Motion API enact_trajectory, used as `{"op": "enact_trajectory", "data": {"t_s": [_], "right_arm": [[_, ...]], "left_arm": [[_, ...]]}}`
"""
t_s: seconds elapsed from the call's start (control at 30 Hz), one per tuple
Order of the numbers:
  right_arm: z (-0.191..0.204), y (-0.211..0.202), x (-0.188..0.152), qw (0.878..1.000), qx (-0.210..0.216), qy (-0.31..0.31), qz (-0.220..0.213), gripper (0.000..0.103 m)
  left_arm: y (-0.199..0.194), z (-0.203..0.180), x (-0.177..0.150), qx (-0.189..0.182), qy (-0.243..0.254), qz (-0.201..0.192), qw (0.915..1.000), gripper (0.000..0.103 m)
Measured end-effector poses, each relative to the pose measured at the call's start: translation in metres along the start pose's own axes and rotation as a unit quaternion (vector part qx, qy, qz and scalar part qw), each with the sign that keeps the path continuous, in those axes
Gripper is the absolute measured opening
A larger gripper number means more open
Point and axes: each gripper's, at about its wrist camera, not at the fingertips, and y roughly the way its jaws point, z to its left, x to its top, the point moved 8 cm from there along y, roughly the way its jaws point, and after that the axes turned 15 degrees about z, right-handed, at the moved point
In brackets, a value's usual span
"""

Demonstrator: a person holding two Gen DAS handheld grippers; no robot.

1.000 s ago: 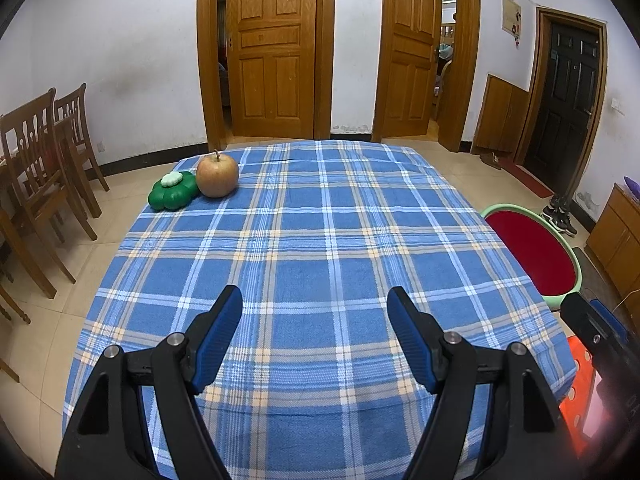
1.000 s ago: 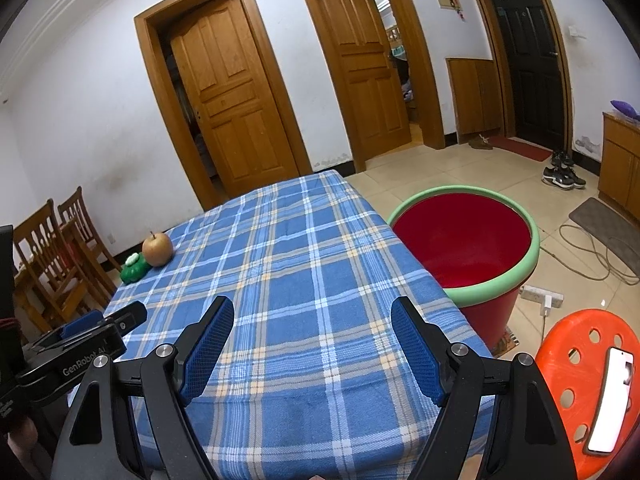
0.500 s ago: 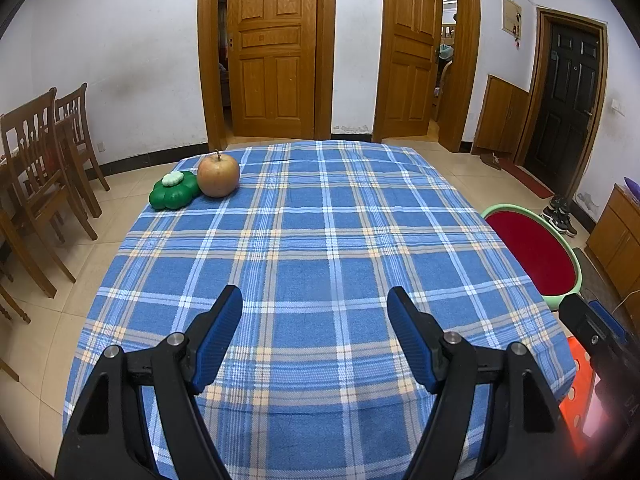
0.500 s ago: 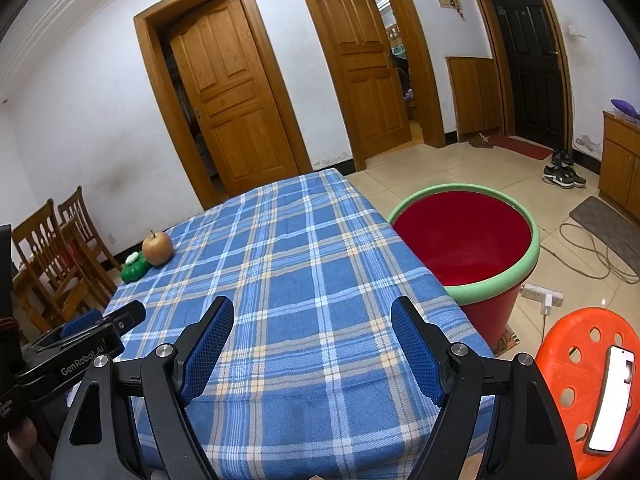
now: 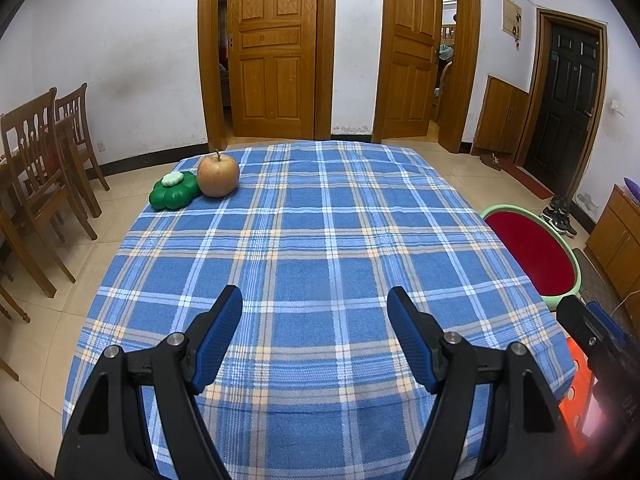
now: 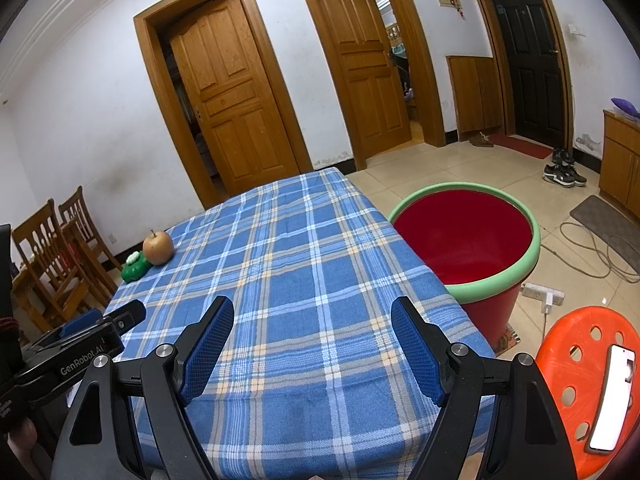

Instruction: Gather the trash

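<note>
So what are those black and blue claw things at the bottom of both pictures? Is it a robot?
Not a robot. A person holds a grabbing tool in each hand, and a small camera on each tool looks out between its two fingers. One picture comes from the left tool, the other from the right tool. Both are open and hold nothing. They hover over a table with a blue checked cloth. At its far left corner sit an apple and a green flower-shaped thing, touching. Beside the table on the floor stands a red tub with a green rim, probably for the trash.
</note>
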Motion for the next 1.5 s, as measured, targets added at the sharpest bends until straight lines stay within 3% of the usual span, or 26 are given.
{"op": "enact_trajectory", "data": {"t_s": [1.5], "right_arm": [[0.0021, 0.0003, -0.0033, 1.0, 0.001, 0.0, 0.0, 0.082]], "left_arm": [[-0.0005, 0.0006, -0.0003, 0.0, 0.0, -0.001, 1.0, 0.075]]}}
